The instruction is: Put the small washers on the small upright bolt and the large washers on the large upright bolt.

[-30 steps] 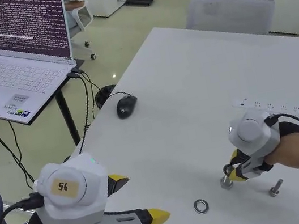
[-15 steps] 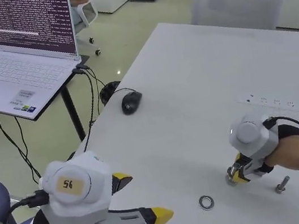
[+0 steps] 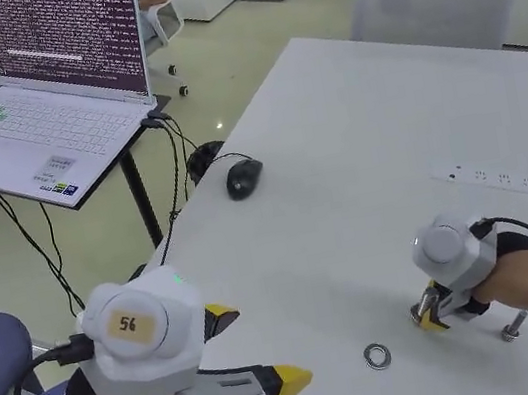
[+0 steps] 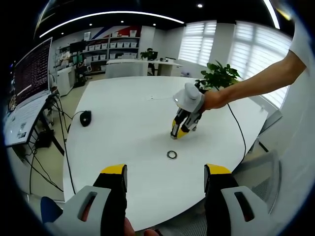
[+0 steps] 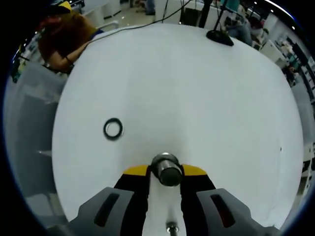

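Gripping the large bolt [image 5: 166, 169] on the white table [image 3: 356, 141], your right gripper [image 3: 428, 314] has its jaws closed against the bolt's sides. A washer [image 3: 377, 355] lies flat just left of it, and the small bolt [image 3: 514, 326] is just right. Your left gripper [image 4: 166, 178] hangs wide open and empty at near left.

A black mouse [image 3: 244, 178] lies on the white table [image 3: 353, 122], laptop [image 3: 35, 104] beside.
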The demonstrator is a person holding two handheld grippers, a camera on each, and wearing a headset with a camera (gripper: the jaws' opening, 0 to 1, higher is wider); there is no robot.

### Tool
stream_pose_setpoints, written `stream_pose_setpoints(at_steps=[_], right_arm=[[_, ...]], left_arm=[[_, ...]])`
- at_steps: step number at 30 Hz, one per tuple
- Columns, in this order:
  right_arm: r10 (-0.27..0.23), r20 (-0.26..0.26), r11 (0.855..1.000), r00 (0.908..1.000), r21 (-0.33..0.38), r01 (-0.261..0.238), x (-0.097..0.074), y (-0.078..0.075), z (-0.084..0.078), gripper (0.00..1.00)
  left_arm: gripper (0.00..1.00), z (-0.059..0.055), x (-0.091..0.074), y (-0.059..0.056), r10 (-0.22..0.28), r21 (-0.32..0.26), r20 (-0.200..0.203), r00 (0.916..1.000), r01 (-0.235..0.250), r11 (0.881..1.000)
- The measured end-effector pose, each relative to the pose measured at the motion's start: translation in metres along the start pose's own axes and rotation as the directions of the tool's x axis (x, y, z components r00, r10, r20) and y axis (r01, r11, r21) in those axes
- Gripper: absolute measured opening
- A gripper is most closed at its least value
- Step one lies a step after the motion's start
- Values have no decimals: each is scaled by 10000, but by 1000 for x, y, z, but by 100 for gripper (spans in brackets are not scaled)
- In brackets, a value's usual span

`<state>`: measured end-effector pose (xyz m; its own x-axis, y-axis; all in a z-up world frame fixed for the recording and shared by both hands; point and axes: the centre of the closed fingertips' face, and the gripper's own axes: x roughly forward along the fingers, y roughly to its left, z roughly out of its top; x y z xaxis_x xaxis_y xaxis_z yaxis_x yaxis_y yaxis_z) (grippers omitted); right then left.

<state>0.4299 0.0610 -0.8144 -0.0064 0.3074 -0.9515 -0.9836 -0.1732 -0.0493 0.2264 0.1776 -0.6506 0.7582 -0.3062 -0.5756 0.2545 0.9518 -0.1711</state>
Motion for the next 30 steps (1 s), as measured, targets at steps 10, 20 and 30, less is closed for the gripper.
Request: stream_pose_setpoints(at_steps=[10,20,30], right_arm=[[-190,393,9983,9990,559,168,-15,4,-1,27],[-682,822,9948,9943,814,615,-31,21,-2,28],[-655,1075,9852,9920,1645,473,-27,47,-15,28]], left_arm=[[63,6,0,1,-20,115,101,9999,19,9999],[63,11,1,0,-114,252,172,9998,109,9996],[63,9,0,-4,-157,192,238,9996,153,9997]])
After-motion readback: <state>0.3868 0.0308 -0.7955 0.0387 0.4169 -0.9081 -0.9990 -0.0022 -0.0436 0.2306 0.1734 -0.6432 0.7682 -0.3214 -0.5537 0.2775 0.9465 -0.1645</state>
